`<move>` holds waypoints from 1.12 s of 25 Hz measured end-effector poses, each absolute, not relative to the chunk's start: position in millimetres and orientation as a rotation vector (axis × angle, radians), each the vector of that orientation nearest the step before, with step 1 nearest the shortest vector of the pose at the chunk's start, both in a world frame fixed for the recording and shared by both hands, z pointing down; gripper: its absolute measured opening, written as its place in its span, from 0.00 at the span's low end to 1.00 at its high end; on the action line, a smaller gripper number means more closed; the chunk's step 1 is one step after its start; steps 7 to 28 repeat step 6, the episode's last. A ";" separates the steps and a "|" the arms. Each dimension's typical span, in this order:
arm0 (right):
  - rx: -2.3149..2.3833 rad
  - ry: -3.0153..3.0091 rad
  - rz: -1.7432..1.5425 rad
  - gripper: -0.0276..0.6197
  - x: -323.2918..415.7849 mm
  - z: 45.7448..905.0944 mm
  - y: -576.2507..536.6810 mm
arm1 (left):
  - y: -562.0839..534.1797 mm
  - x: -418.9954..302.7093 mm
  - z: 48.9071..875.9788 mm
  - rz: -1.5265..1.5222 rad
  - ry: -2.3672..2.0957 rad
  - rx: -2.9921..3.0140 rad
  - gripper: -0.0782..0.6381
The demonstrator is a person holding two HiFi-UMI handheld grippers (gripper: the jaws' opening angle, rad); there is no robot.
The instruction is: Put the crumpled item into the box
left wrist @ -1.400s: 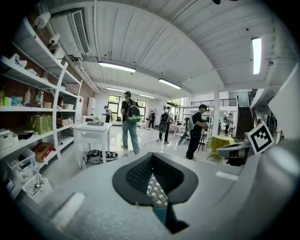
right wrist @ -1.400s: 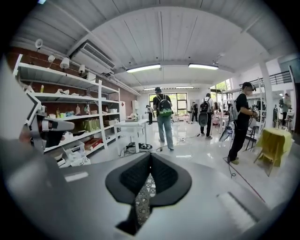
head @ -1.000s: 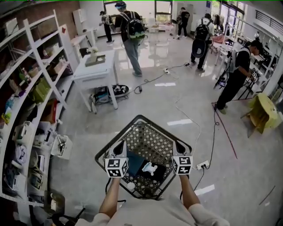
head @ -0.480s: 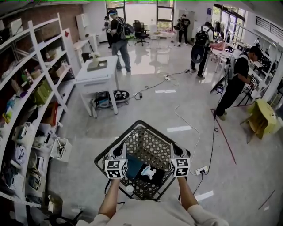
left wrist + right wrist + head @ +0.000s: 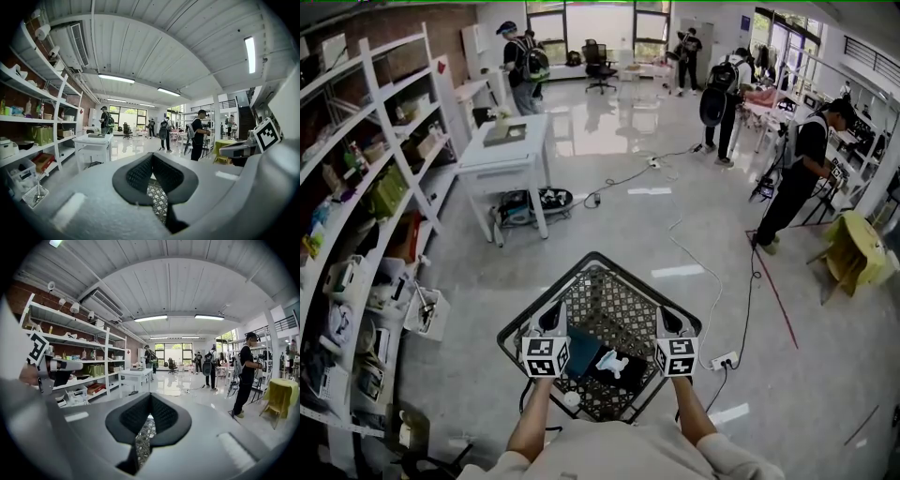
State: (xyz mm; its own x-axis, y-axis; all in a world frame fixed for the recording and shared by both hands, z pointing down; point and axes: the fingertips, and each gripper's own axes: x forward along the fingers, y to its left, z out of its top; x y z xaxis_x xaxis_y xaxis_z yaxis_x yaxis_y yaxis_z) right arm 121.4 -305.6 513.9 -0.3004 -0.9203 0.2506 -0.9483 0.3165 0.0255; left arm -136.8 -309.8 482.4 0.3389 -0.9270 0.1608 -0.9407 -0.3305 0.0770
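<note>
In the head view, a black wire-mesh basket (image 5: 614,281) stands on the floor right in front of me. In its near part lie a blue flat item (image 5: 581,352) and a small white, crumpled-looking item (image 5: 617,362) on a dark one. My left gripper (image 5: 549,319) hovers over the basket's left side and my right gripper (image 5: 668,321) over its right side, both pointing forward. In the left gripper view the left gripper (image 5: 152,157) is shut with nothing between its pads. The right gripper (image 5: 150,397) is shut and empty too. Mesh shows below both.
White shelving (image 5: 356,187) with clutter runs along the left. A white table (image 5: 502,150) stands ahead on the left. A power strip (image 5: 727,359) and cables lie right of the basket. Several people stand at the back and right, and a yellow chair (image 5: 858,244) is at far right.
The head view has tilted up slightly. The person with the backpack has walked farther away to the left. Both grippers stay shut over the basket.
</note>
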 end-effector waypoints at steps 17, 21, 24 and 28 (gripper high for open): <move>1.697 -2.356 0.188 0.04 123.7 519.3 -301.4 | -307.8 -137.5 491.7 0.143 -1.713 2.423 0.12; 1.697 -2.356 0.188 0.04 123.7 519.3 -301.4 | -307.8 -137.5 491.7 0.143 -1.713 2.423 0.12; 1.697 -2.356 0.188 0.04 123.7 519.3 -301.4 | -307.8 -137.5 491.7 0.143 -1.713 2.423 0.12; 1.697 -2.356 0.188 0.04 123.7 519.3 -301.4 | -307.8 -137.5 491.7 0.143 -1.713 2.423 0.12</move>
